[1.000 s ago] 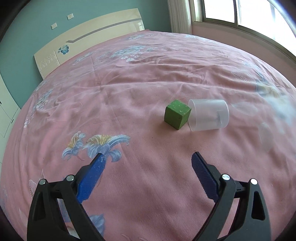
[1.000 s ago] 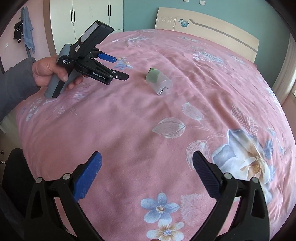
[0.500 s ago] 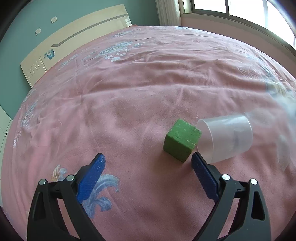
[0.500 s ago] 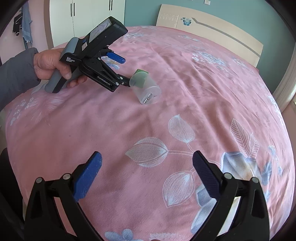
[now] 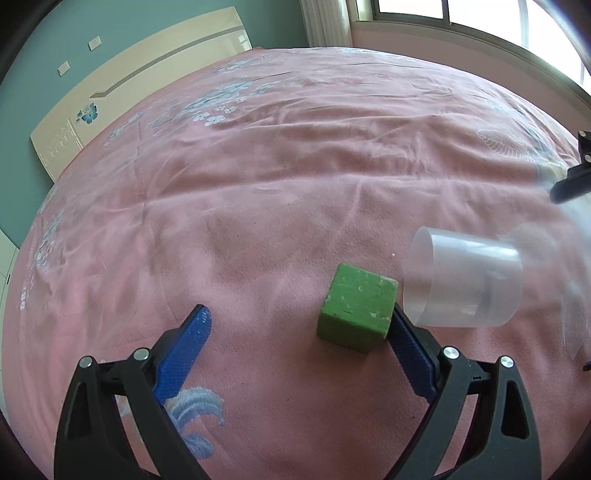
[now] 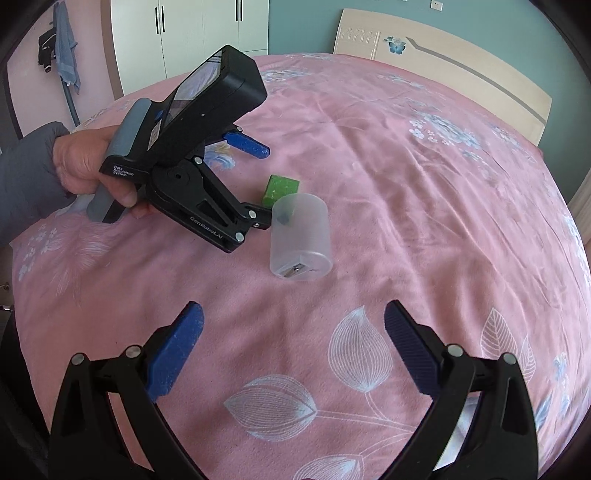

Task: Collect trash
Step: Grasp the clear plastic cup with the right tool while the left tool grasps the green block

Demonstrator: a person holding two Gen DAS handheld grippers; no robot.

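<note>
A green cube lies on the pink bedspread, touching the open mouth of a clear plastic cup that lies on its side. My left gripper is open; the cube sits just inside its right finger, which is wedged between cube and cup. In the right wrist view the left gripper straddles the cube, and the cup lies in front. My right gripper is open and empty, a short way in front of the cup's closed base.
The bed's cream headboard stands at the back. A window is at the far right. White wardrobes stand beyond the bed's left side. A hand holds the left gripper.
Both grippers have moved closer to the cube and cup. The left gripper's fingers now reach either side of the cube. Both stay open.
</note>
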